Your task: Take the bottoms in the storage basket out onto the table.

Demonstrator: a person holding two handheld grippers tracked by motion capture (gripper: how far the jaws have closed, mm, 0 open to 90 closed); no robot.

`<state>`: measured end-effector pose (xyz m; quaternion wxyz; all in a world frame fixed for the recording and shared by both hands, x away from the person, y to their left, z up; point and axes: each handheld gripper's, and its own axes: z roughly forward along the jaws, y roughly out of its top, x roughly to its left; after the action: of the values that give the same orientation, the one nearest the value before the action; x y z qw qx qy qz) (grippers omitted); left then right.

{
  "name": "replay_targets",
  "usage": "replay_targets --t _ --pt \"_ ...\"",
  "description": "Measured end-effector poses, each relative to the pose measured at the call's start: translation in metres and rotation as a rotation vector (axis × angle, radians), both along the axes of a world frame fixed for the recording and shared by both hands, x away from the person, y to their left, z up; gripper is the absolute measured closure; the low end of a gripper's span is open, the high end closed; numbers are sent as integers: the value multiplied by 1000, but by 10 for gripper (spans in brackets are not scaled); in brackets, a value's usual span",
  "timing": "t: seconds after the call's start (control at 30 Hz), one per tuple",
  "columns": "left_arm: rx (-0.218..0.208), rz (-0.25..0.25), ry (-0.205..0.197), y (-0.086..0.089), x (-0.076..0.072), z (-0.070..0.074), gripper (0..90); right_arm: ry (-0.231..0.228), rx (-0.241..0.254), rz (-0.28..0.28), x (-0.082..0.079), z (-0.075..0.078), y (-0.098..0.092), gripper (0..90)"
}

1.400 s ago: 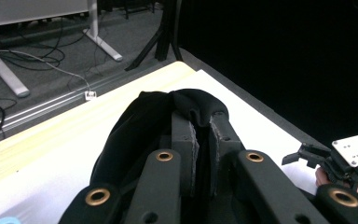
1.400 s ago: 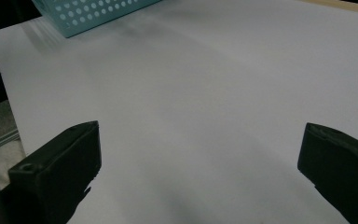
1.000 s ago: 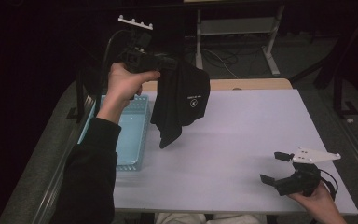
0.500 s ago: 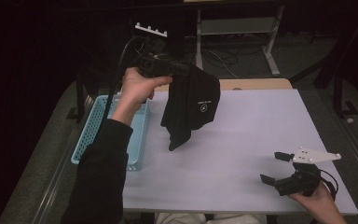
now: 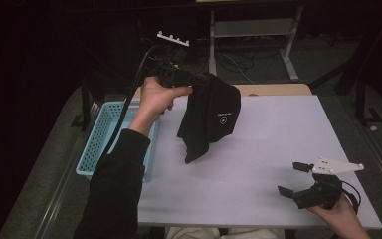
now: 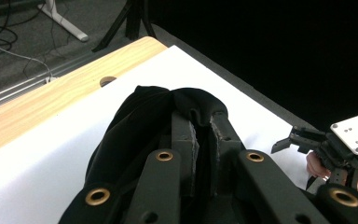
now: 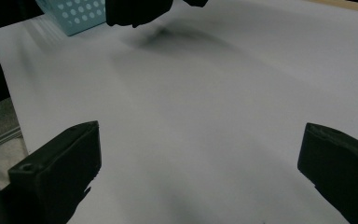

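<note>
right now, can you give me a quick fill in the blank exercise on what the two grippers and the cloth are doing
1. The left gripper is shut on a ____ cloth that hangs above the table.
2. The right gripper has its jaws ____ with nothing between them.
3. The basket at the table's left edge is light ____.
4. The cloth carries a small ____ logo.

Missing words: black; open; blue; white

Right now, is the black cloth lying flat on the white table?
No, the black cloth hangs in the air from the left gripper, above the white table.
</note>
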<state>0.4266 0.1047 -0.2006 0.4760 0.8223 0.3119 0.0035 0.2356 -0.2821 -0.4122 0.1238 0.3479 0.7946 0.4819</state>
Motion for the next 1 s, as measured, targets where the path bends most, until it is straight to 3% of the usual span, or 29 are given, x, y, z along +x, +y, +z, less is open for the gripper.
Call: replay_targets --t 0.67,1.0 --pt "33 -33 47 -21 6 -36 835 0 -1 -2 -1 0 0 0" --pt "20 -56 72 -36 8 -52 834 -4 -3 -1 -1 0 0 0"
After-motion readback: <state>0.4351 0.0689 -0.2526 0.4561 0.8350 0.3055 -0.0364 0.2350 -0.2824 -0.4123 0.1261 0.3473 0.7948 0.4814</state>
